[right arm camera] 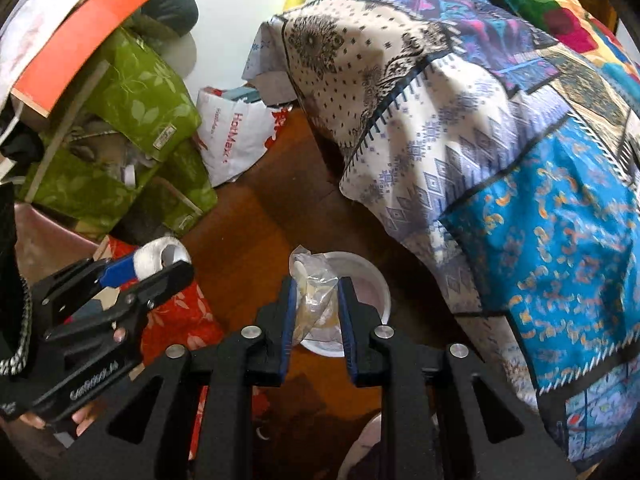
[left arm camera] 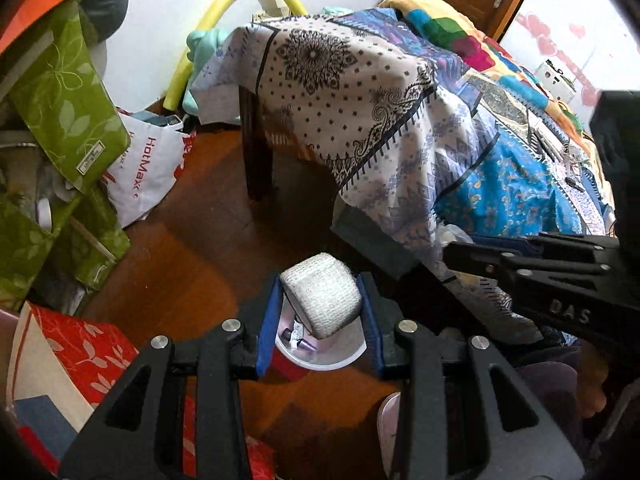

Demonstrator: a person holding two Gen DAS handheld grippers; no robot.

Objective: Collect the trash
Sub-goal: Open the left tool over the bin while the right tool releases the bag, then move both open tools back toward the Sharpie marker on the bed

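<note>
My left gripper (left arm camera: pixel 320 286) is shut on a white bandage roll (left arm camera: pixel 322 294) and holds it above a white-lined bin (left arm camera: pixel 344 356) on the wooden floor. The bin holds a few small items. In the right wrist view the left gripper (right arm camera: pixel 160 264) shows at the left with the roll (right arm camera: pixel 160 258) in it. My right gripper (right arm camera: pixel 318 284) is shut on a crumpled clear plastic bag (right arm camera: pixel 316 292), held above the same bin (right arm camera: pixel 378 288). The right gripper's body (left arm camera: pixel 560 280) shows at the right of the left wrist view; its tips are hidden.
A bed with patterned blankets (left arm camera: pixel 400 92) fills the right side. Green leaf-print boxes (left arm camera: pixel 60 100), a HotMax bag (left arm camera: pixel 144 172) and a red patterned box (left arm camera: pixel 80 352) crowd the left. A yellow foam tube (left arm camera: pixel 224 8) leans on the wall.
</note>
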